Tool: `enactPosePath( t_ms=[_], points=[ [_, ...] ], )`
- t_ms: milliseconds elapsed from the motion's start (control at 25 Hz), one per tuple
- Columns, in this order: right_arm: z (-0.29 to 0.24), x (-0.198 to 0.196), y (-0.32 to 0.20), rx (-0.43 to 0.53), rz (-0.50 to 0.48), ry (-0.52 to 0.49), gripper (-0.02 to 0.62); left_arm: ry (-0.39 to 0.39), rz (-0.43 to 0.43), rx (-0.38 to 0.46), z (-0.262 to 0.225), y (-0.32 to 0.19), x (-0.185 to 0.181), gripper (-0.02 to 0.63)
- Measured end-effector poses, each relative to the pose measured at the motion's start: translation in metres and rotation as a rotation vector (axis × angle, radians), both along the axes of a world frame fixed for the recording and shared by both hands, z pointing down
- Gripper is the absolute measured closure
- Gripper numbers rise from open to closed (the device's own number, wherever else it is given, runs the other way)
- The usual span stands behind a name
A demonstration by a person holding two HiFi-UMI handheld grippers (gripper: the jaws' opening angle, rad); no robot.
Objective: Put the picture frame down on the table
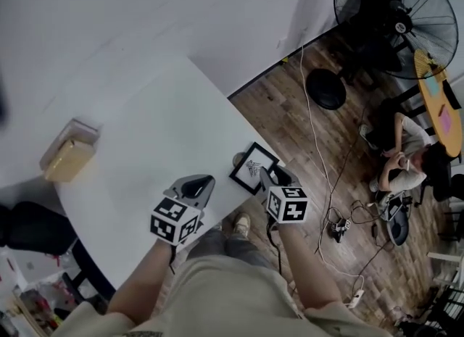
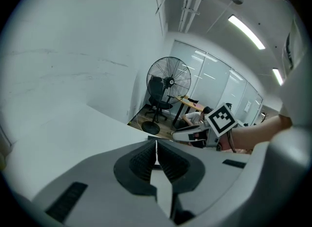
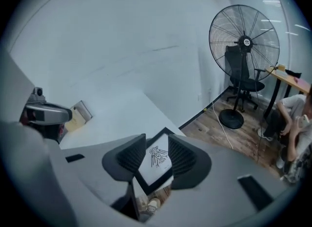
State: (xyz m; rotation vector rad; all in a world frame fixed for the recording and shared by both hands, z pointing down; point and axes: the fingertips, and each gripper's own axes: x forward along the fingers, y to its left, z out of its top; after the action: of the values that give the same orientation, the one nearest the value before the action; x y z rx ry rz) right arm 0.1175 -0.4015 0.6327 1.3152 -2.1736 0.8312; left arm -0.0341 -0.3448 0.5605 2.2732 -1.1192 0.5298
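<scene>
White table (image 1: 145, 132) is filling the middle, with a standing fan (image 1: 397, 20) well beyond its far edge. Left gripper (image 1: 205, 182) is hovering over the table's near edge, jaws pressed together on nothing. Right gripper (image 1: 274, 177) is holding its jaws apart just beside the picture frame (image 1: 253, 167), which is lying at the table's near corner

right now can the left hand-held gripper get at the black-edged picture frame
Probably yes: only bare white table lies between the left hand-held gripper and the black-edged picture frame, though its jaws are shut and must open.
</scene>
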Motion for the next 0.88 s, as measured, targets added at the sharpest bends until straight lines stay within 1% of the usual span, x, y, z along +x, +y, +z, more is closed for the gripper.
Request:
enactPosePath(
  t_ms=[40,80,120,280,480,560,720,880],
  points=[
    [-0.014,0.0,-0.001,0.03,0.002,-0.019,0.455,0.001,0.005,0.014,-0.005,-0.002,0.001,0.578],
    [-0.03,0.001,-0.003,0.065,0.003,-0.037,0.504,0.001,0.011,0.029,-0.012,-0.003,0.001,0.578],
    [-0.046,0.001,-0.004,0.102,0.0,-0.051,0.532,0.001,0.015,0.044,-0.018,-0.005,0.001,0.578],
    [-0.104,-0.002,-0.002,0.226,-0.039,-0.074,0.547,0.01,0.034,0.114,-0.052,-0.008,0.002,0.578],
    [-0.178,-0.007,0.009,0.376,-0.077,-0.113,0.566,0.008,0.05,0.238,-0.102,-0.013,0.001,0.578],
    [-0.211,-0.007,0.014,0.447,-0.074,-0.123,0.569,0.0,0.044,0.295,-0.124,-0.014,-0.004,0.578],
    [-0.278,-0.004,0.03,0.603,-0.066,-0.144,0.572,0.008,0.032,0.401,-0.166,-0.009,-0.01,0.578],
    [-0.328,-0.005,0.048,0.694,-0.082,-0.187,0.574,0.019,0.017,0.486,-0.202,-0.001,-0.016,0.578]
  ],
)
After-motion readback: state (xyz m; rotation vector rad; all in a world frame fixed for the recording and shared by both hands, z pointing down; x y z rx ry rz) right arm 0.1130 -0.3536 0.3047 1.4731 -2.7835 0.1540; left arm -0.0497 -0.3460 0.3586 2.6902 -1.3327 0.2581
